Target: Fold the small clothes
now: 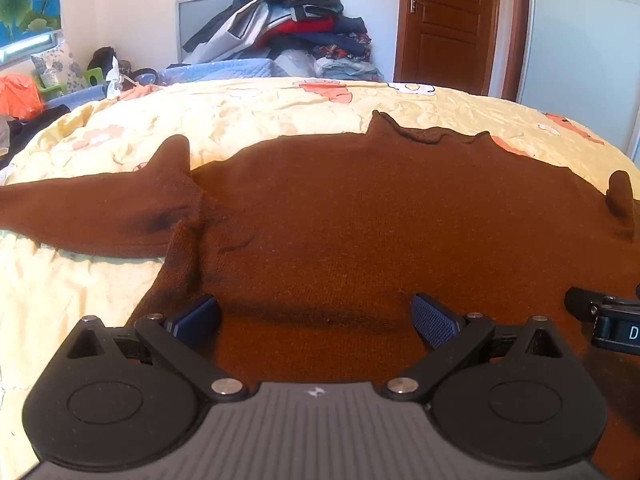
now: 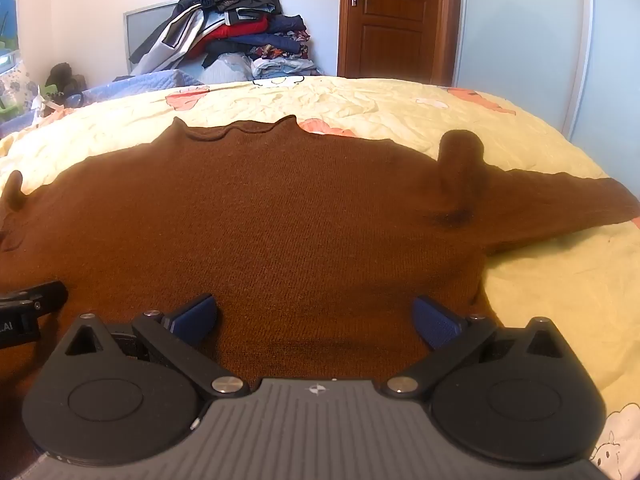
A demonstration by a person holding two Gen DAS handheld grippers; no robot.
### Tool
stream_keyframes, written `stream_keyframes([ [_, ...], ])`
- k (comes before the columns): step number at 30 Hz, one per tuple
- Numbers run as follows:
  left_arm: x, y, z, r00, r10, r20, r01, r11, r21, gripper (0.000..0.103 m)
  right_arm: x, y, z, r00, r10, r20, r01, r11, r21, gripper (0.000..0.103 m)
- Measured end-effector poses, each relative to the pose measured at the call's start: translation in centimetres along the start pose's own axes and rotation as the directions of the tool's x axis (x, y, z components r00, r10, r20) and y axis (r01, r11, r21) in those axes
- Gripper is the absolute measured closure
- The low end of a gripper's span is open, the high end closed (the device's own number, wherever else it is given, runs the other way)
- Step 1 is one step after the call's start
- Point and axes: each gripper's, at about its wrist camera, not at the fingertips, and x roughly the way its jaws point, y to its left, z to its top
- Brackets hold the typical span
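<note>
Sweater was spread flat on the yellow quilt, sleeves out sideways. Left gripper and right gripper hovered wide open over its near hem, probably not touching, gripping nothing. I'd pinch both hem corners evenly before folding toward the collar.

— What lies on the bed?
— A brown knit sweater, spread flat, neckline toward the far edge, sleeves stretched sideways, each with a bunched fold sticking up.
</note>
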Motion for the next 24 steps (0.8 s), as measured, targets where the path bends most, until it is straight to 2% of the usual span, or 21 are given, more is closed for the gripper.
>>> stream_keyframes([
  [1,0.1,-0.3,0.0,1.000,0.022,-0.011,-0.021,0.999,0.033,0.000,0.0,0.0,0.0,1.000,0.002,0.000,-0.002,1.000,0.003,0.000],
  [4,0.1,0.0,0.1,1.000,0.001,-0.018,-0.001,1.000,0.010,0.000,0.0,0.0,0.0,1.000,0.000,0.001,0.000,1.000,0.001,0.000],
  [24,-0.6,-0.9,-0.4,1.000,0.019,-0.004,-0.019,0.999,0.025,0.000,0.0,0.0,0.0,1.000,0.002,0.004,-0.002,1.000,0.003,0.000],
])
